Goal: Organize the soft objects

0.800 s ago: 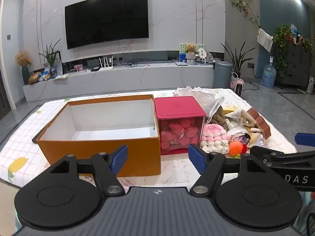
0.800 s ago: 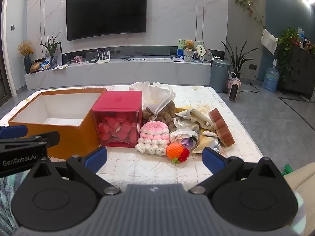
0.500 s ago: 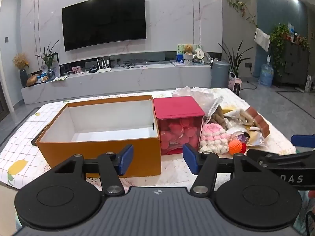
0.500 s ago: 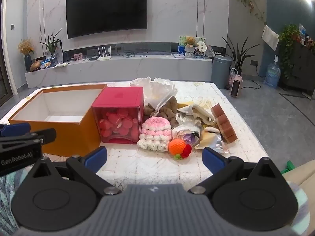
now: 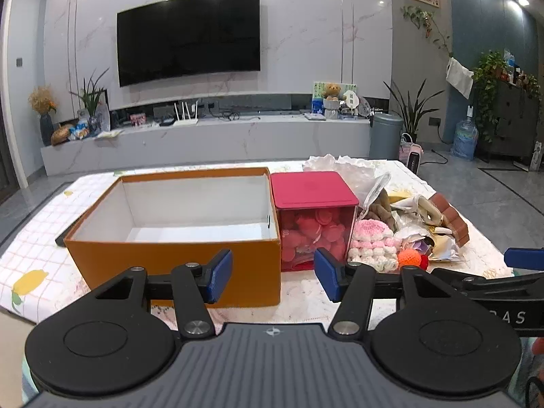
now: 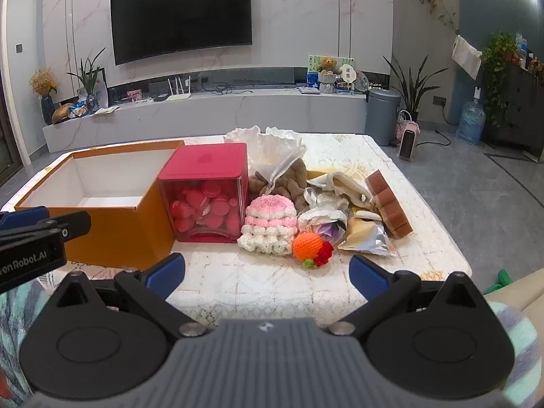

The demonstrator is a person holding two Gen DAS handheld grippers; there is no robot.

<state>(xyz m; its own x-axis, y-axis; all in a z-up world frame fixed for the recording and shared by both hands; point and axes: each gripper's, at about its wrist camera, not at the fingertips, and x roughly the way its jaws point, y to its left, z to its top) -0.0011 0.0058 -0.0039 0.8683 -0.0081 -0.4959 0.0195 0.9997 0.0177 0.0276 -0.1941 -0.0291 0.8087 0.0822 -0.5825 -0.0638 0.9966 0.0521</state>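
Living-room counter (image 6: 272, 282) with patterned cloth | lower frame: left tool (image 5: 273, 273) partly open, empty; right tool (image 6: 267, 272) wide open, empty | mid-frame: orange crochet ball (image 6: 307, 245), pink-white crochet hat (image 6: 268, 224) in soft pile right of red-lidded box (image 6: 205, 192) | left: open orange box (image 5: 176, 224) | far: TV (image 5: 188, 37)

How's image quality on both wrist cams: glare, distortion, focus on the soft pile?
Left wrist: ceiling spots flare at the top edge, fisheye bends the walls, orange box and pink crochet hat sharp. Right wrist: similar barrel distortion, faint reflections on the TV, foil bag shows glare, orange crochet ball crisp; no motion blur.
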